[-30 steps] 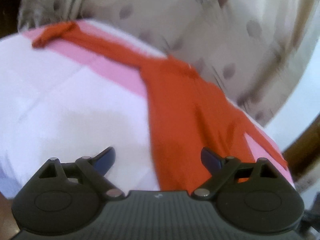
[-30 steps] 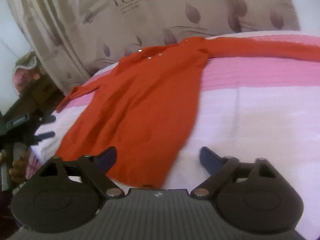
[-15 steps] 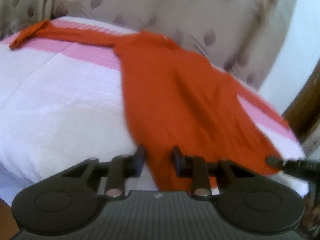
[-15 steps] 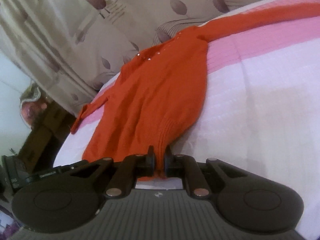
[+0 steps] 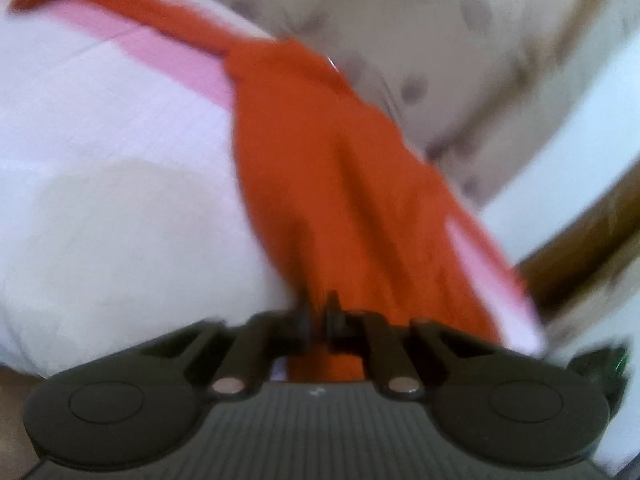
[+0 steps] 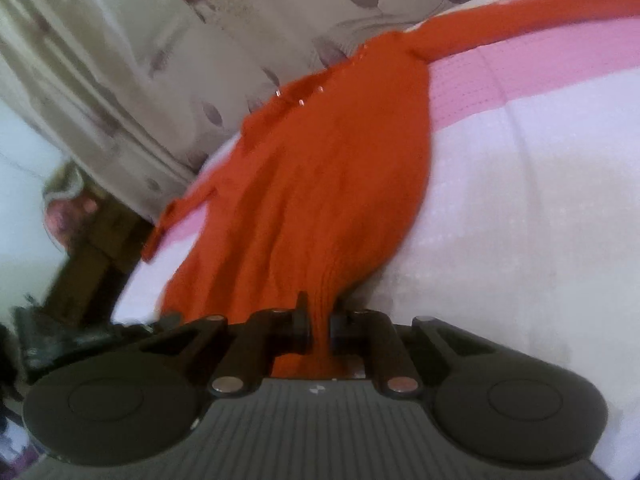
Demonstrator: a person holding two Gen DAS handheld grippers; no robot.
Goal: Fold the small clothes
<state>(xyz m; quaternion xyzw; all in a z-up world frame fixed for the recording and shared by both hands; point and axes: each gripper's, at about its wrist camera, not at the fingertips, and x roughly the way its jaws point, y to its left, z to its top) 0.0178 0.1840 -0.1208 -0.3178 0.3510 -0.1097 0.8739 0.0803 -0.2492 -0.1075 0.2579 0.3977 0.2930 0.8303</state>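
An orange knitted top point(image 6: 320, 184) lies spread flat on a bed point(image 6: 520, 200) covered in white and pink, its body stretching away toward a leaf-patterned curtain point(image 6: 160, 40) on the far side. One long sleeve trails off along the pink band; the other, on the opposite side, falls toward the bed's edge. The left tool point(image 5: 318, 316) is closed tight on the near hem at one corner, fabric pinched between its jaws. The right tool point(image 6: 319, 314) is likewise clamped on the hem at the other near corner. No fold appears made yet: the garment is still open full length. Both corners are gripped, so the first fold looks ready to begin.
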